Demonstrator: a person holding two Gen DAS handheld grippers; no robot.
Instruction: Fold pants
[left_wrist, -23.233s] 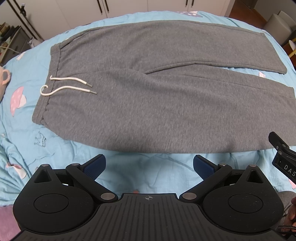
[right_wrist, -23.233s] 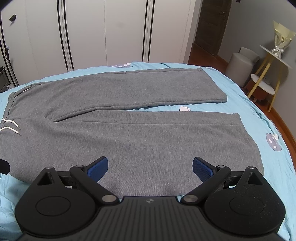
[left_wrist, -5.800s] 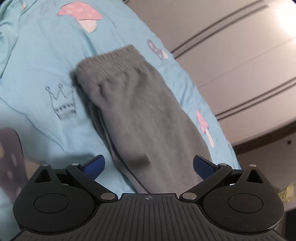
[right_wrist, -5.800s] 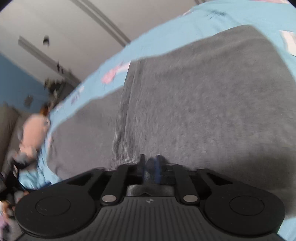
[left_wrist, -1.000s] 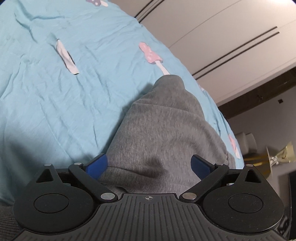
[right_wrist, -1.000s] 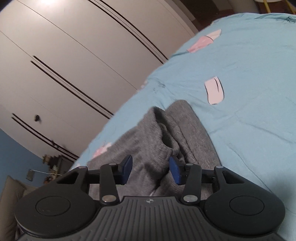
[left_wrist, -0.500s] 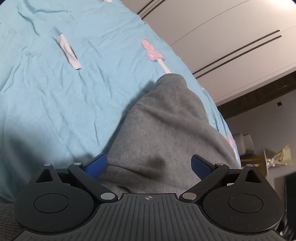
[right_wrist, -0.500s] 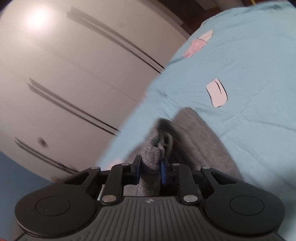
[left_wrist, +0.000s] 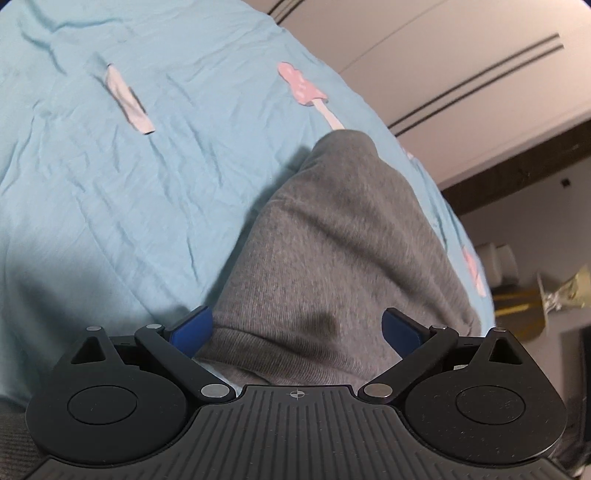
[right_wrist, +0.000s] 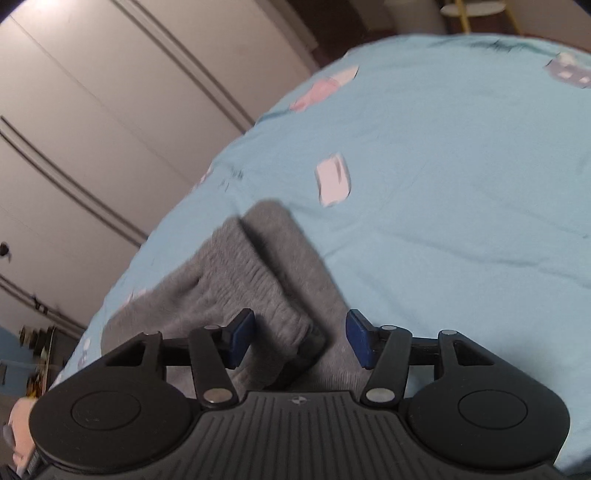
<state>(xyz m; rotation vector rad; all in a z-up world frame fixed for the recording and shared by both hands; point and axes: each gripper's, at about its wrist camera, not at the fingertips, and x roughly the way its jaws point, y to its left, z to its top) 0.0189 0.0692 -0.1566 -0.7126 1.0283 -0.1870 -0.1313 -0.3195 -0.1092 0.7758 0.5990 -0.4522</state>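
My pants (left_wrist: 332, 258) now lie on the bed (left_wrist: 110, 184) as a thick grey bundle, several layers deep, close under both my tongs and well in from the far edge by the wardrobe (right_wrist: 92, 110). My left tongs (left_wrist: 295, 326) are spread wide, the pads on either side of the bundle and not pressing it; they grasp nothing. My right tongs (right_wrist: 299, 339) have just been opening: the ribbed waistband (right_wrist: 251, 288) sits between the pads, but there is a gap on both sides, so I have let go of it.

I judge the folding nearly done. The legs are doubled over and the length is gathered into one compact stack. What is left, as far as I can see, is tidying: the waistband layer stands up a little and lies askew on the layer beneath, with a dark gap between them, so it wants pressing flat and squaring up. Whether the near edge is even I cannot tell; my tongs hide it.
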